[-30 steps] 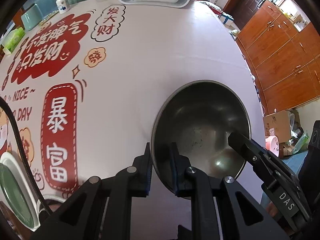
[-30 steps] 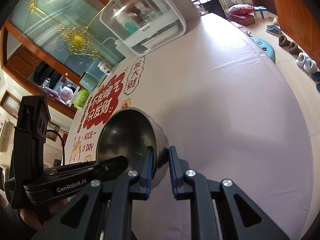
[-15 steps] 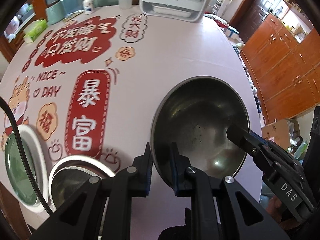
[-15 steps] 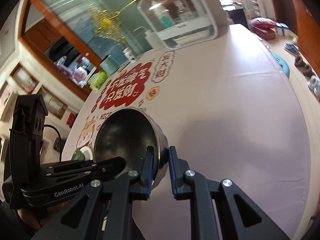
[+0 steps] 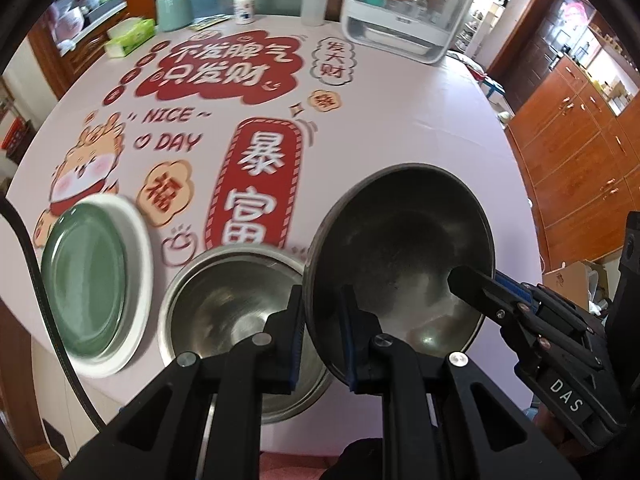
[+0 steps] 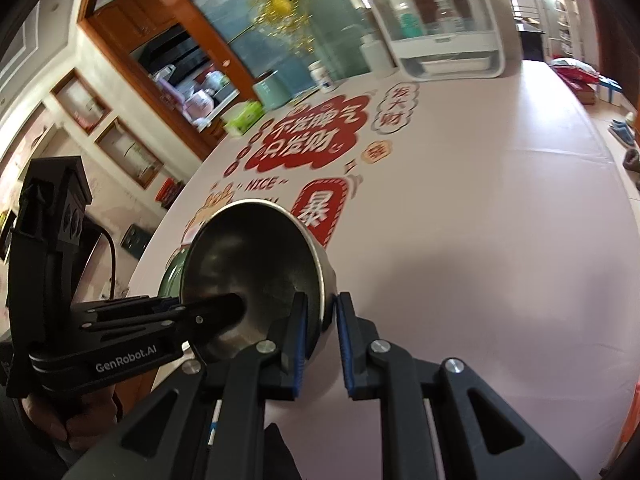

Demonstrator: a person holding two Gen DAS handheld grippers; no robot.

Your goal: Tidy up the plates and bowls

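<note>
A steel bowl hangs tilted above the pink table, held by both grippers at opposite sides of its rim. My left gripper is shut on the near-left rim, one finger inside and one outside. My right gripper is shut on the other side of the steel bowl; in the left wrist view its inner finger reaches into the bowl from the right. A second steel bowl rests on the table just left of and below the held one. A green plate lies on a white plate further left.
A white and clear storage box stands at the table's far edge, with a squeeze bottle, pill bottle, green canister and tissue pack beside it. Wooden cabinets line the right. The near table edge runs just under the bowls.
Both grippers carried the held bowl up and toward the table's near-left side. The second steel bowl and the green plate came fully into the left wrist view.
</note>
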